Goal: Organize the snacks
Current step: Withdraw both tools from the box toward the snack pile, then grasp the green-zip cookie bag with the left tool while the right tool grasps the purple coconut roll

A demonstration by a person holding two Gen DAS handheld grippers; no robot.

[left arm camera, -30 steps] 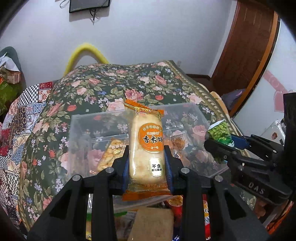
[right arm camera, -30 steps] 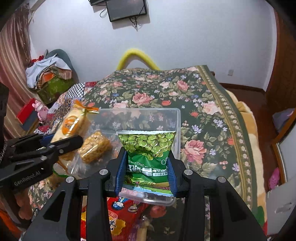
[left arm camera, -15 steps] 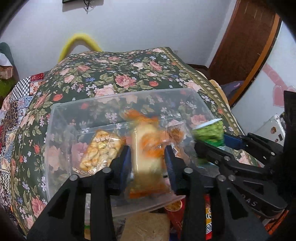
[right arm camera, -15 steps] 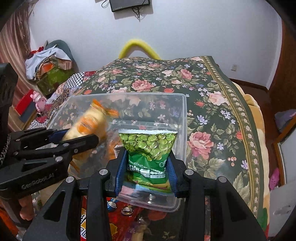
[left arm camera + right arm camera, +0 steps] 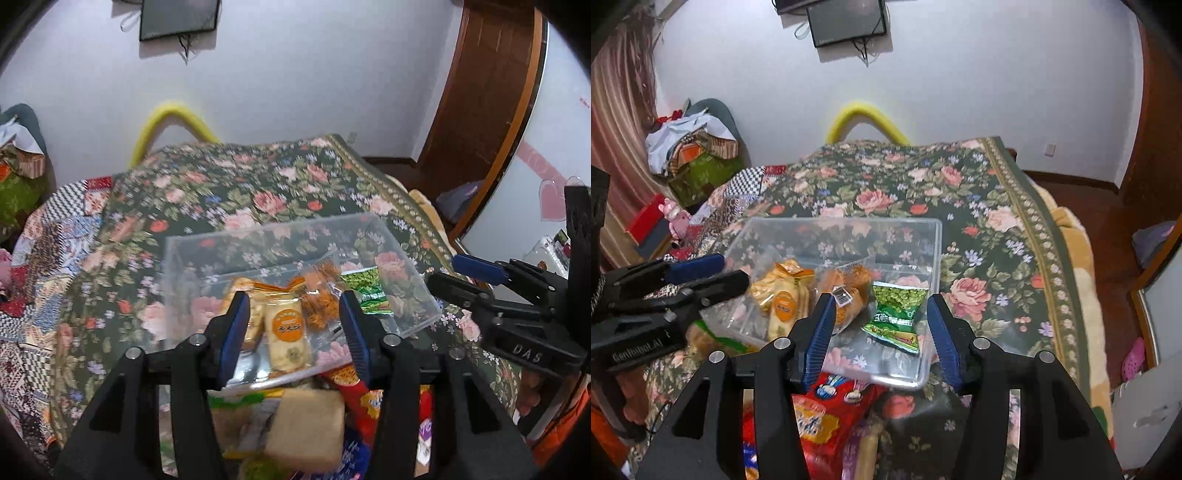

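I am holding both tools spread and empty: my left tool (image 5: 293,325) is hovering over the rice cracker pack (image 5: 288,338), my right tool (image 5: 877,326) over the green pea packet (image 5: 897,314). Both packs are lying inside the clear bin (image 5: 936,258) on the bed (image 5: 997,221), near the bin's front edge. I judge the next move is reaching for the loose snacks in front of it. Only my left view is showing the tan wrapped block (image 5: 306,428); my right view is showing the red bag (image 5: 827,417).

Left tool (image 5: 642,314) reads "GenRobot.AI"; right tool (image 5: 517,332) reads "DAS".
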